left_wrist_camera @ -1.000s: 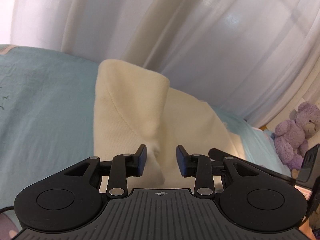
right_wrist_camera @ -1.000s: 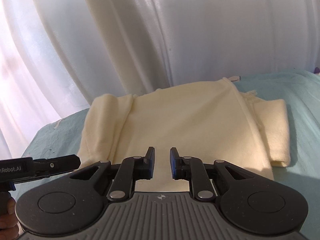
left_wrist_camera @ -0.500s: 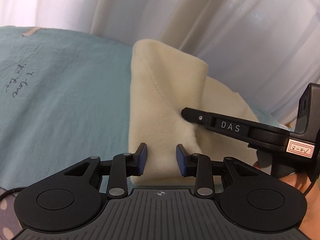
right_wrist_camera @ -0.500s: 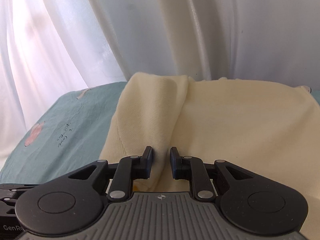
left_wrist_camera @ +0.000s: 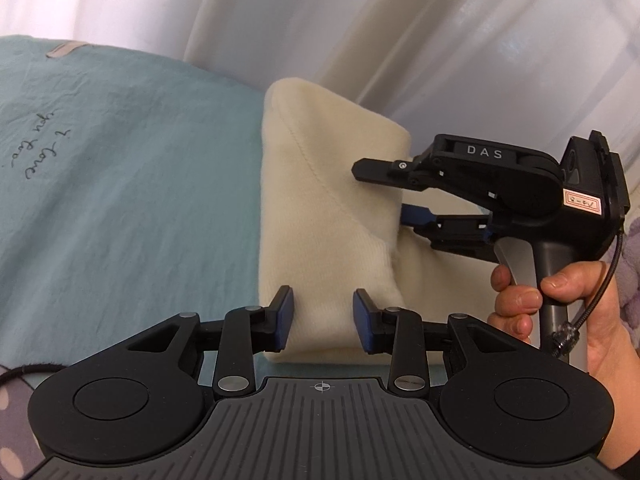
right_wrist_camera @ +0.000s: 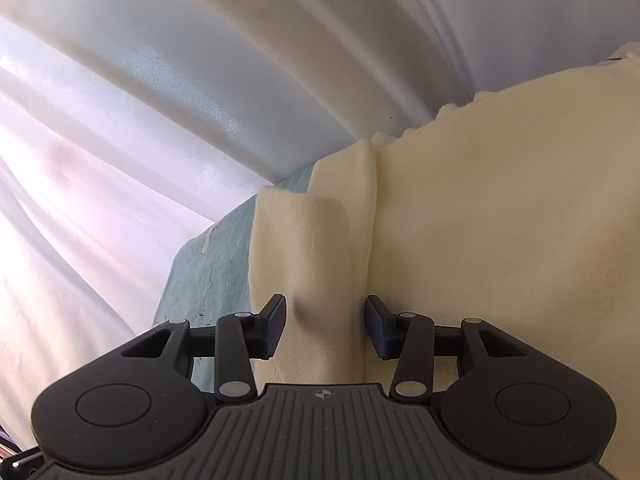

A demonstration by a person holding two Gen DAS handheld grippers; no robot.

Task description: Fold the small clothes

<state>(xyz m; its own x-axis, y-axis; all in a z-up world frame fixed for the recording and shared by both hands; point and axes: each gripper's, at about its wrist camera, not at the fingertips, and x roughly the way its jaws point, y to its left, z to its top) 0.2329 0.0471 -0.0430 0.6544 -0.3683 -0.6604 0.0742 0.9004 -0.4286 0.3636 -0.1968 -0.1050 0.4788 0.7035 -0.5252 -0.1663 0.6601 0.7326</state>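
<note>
A cream knit garment (left_wrist_camera: 328, 216) lies on a teal bed sheet (left_wrist_camera: 120, 184), with its left sleeve part folded over and raised. My left gripper (left_wrist_camera: 322, 318) is open, its jaws straddling the garment's near edge without closing. My right gripper (left_wrist_camera: 380, 196), seen from the side in the left wrist view, is open around the folded part's right edge, one finger above and one below. In the right wrist view the right gripper (right_wrist_camera: 325, 328) is open with the raised cream fold (right_wrist_camera: 320, 248) between its jaws.
White curtains (left_wrist_camera: 400, 20) hang behind the bed. The sheet has handwriting-style print (left_wrist_camera: 40, 148) at the left. A purple plush toy (left_wrist_camera: 632, 248) shows at the right edge, and a dotted fabric (left_wrist_camera: 12, 412) at the lower left.
The right gripper's jaws have opened wider and now straddle the raised fold; it has tilted and risen. The left gripper has shifted a little, keeping its jaws open at the garment's near edge.
</note>
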